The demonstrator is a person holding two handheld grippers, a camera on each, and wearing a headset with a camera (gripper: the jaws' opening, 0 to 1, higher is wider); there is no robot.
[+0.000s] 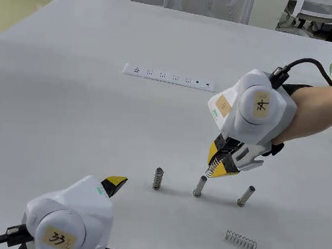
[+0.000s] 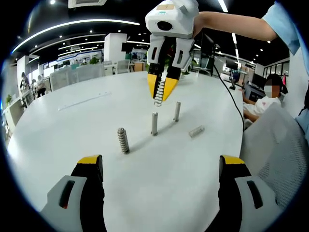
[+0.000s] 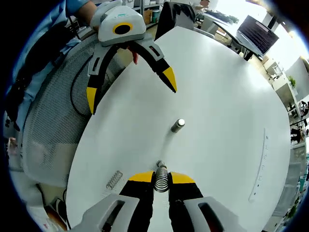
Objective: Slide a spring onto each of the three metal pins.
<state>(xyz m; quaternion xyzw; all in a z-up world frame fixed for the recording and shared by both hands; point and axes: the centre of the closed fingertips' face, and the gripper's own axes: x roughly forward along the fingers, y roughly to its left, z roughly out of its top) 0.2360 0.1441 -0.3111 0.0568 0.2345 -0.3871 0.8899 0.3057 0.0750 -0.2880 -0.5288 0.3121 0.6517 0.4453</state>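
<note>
Item: left gripper [image 1: 140, 220], low at the near left, jaws spread wide with nothing between them; we list it as idle and well apart from the pins. Item: first pin [image 1: 157, 178], upright, a spring already coiled round its shaft; we count this one done. Item: middle pin [image 1: 199, 186], bare, standing on the white table [image 1: 70, 106]. Item: right gripper [image 1: 219, 165], jaws drawn narrow and pinching the held spring [image 1: 212, 170] by its upper coils, the free lower end hanging out below the tips. The relation that matters: in the head view that lower end sits just above the middle pin's top and a shade to its right. In the left gripper view the spring's long axis runs close to upright and nearly in line with the pin beneath. We judge the coming move to be a short descent along that axis, once the open coil is centred over the tip; the right gripper is plainly the nearer. Item: third pin [image 1: 246, 195], bare, near the middle one on its right. Item: loose spring [image 1: 240, 240], lying on its side, nearer the person than the third pin. We reckon one pin of three fitted.
</note>
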